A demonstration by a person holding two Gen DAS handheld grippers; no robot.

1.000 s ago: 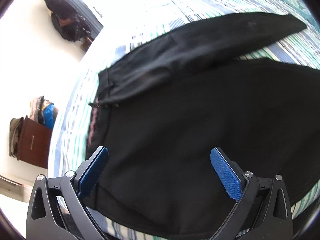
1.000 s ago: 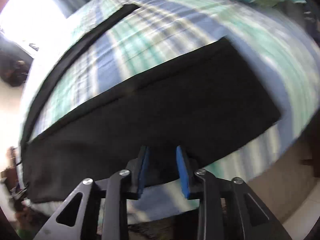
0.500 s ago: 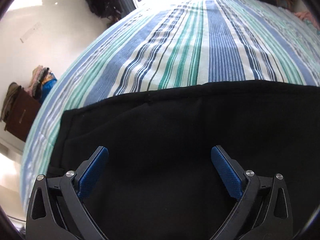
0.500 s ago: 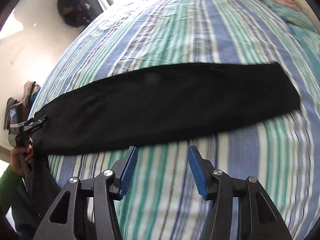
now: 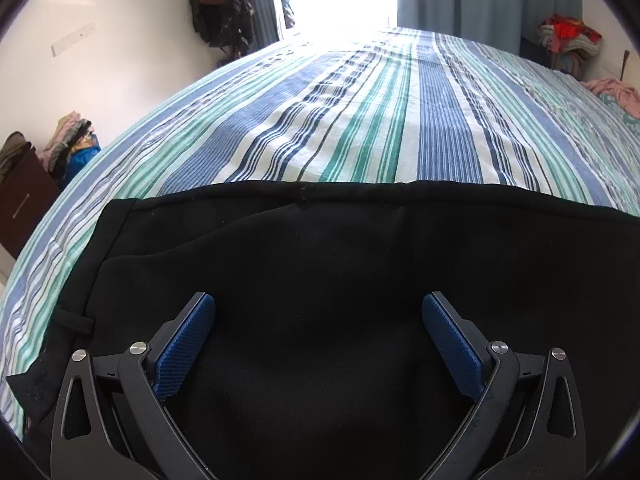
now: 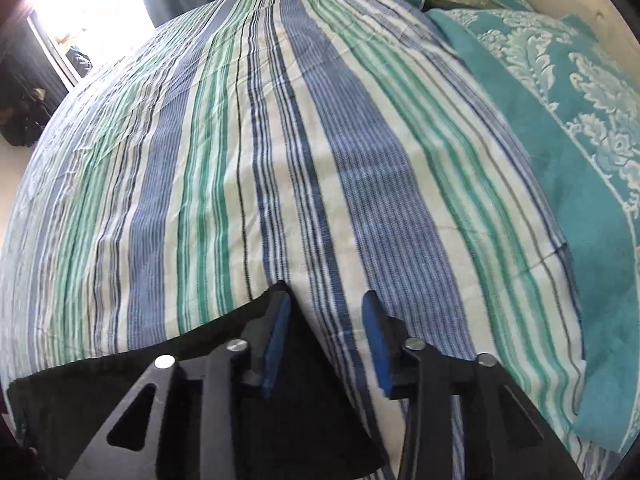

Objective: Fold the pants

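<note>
Black pants (image 5: 320,248) lie flat on the striped bed sheet (image 5: 400,120), folded lengthwise into one long strip. In the left wrist view my left gripper (image 5: 318,298) hovers over the waist end, jaws wide open, nothing pinched. A belt loop (image 5: 74,322) shows at the left edge. In the right wrist view my right gripper (image 6: 325,298) hangs over the hem corner of the pants (image 6: 72,392). Its jaws are closing. The corner of the fabric lies under the left finger and partly between the jaws, but the pads do not press on it.
A teal patterned blanket (image 6: 580,160) covers the bed's right side. Dark clothes (image 5: 220,12) hang by the bright window. A brown dresser (image 5: 20,200) with piled clothes stands at left. More clothes (image 5: 568,36) are heaped at the far right, and a pink cloth (image 5: 616,92) lies beside them.
The two spread legs now lie as one strip. My right gripper let go of the fabric and swept right to the hem end. My left gripper shifted to the waist end and stayed wide.
</note>
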